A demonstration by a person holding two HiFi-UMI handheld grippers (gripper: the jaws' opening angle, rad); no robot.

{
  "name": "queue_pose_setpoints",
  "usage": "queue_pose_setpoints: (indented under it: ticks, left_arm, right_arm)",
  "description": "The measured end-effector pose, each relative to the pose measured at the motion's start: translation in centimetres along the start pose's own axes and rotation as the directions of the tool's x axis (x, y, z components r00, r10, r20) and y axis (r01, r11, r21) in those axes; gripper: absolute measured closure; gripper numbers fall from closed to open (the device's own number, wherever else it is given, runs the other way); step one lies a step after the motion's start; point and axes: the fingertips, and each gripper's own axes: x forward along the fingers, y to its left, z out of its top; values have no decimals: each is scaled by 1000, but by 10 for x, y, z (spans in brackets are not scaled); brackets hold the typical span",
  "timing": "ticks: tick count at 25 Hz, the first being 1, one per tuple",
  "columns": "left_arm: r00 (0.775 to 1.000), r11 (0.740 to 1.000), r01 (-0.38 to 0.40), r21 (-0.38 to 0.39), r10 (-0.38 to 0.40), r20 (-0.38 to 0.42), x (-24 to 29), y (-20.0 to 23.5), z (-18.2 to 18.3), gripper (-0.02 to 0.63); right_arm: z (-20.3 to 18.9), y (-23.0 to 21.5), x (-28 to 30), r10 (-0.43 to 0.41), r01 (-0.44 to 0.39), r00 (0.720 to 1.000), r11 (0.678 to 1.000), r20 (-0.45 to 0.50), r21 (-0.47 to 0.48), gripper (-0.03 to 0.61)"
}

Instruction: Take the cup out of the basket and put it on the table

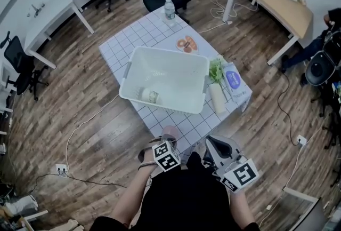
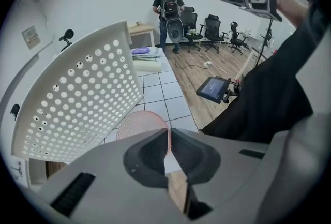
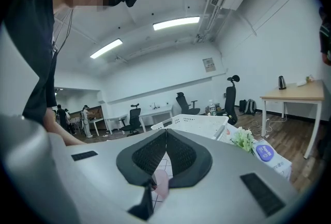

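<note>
Two hand-held grippers, both at the near edge of the table (image 1: pixel 154 30), neither one over the basket.

- Left gripper (image 2: pixel 169 141): jaws pressed together with nothing between them. It is tipped steeply down above a pink mesh disc (image 2: pixel 139 123) on the cloth, just beside the basket's perforated wall.
- Right gripper (image 3: pixel 166 140): jaws pressed together, empty. It is held roughly level and faces the table from the near right.
- Basket (image 1: pixel 133 72): white and perforated, at the middle of the checked cloth.
- Cup (image 1: pixel 151 96): inside the basket, on its floor towards the near-left corner. It appears to lie on its side, and no gripper touches it.
- Sundries: a water bottle (image 1: pixel 169 10) and a plate of food (image 1: pixel 178 44) beyond the basket; a green sprig (image 1: pixel 216 70) and a blue-labelled packet (image 1: pixel 233 79) to its right.

Step in hand, as I judge it: the approach only, with the lift not yet begun.

Next move, by my reckoning:
- One gripper has to spread its jaws.
- It then clears the near wall of the basket and drops to the cup.
- It should close across the cup's body, since a cup on its side may roll away from a glancing touch.
- Bare cloth for setting the cup down shows on the far side of the basket.
</note>
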Motion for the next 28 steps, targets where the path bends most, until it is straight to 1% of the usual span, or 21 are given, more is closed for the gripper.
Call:
queue_pose_setpoints:
  ticks: [5, 10, 11, 12, 13, 16, 21, 24, 26, 28]
  left_arm:
    - [999, 999, -13, 48, 15, -33, 6, 0, -3, 591]
    - [999, 993, -39, 110, 42, -27, 6, -3, -1, 581]
    - [999, 993, -33, 115, 36, -20, 6, -4, 0, 562]
    - [1000, 993, -26, 115, 28, -12, 5, -5, 2, 524]
    - [1000, 993, -22, 115, 22, -5, 4, -6, 4, 508]
    - [1000, 993, -24, 117, 24, 3, 4, -5, 5, 500]
    - [1000, 994, -19, 107, 18, 12, 1, -7, 6, 500]
    - [999, 996, -19, 86, 17, 30, -2, -7, 5, 500]
    - [998, 999, -15, 52, 12, 57, -8, -7, 7, 502]
    - [994, 1000, 1, -2, -1, 109, -20, -8, 13, 502]
  right_arm:
    - [-1, -5, -2, -12, 12, 1000, 1000, 1, 5, 555]
    - [-2, -7, -5, -19, 19, 1000, 1000, 1, 9, 555]
    - [-2, -7, -4, -18, 18, 1000, 1000, 1, 10, 555]
    - [-2, -7, -3, -17, 17, 1000, 1000, 1, 11, 554]
    - [-2, -7, -2, -16, 16, 1000, 1000, 1, 11, 555]
    - [-1, -5, 0, -10, 10, 1000, 1000, 0, 9, 555]
    - [0, -6, -1, -7, 7, 1000, 1000, 3, 6, 555]
    - [0, -6, 0, -9, 9, 1000, 1000, 2, 5, 554]
    - [1, -6, -1, -10, 10, 1000, 1000, 2, 4, 554]
    - [0, -8, -2, -14, 14, 1000, 1000, 2, 4, 555]
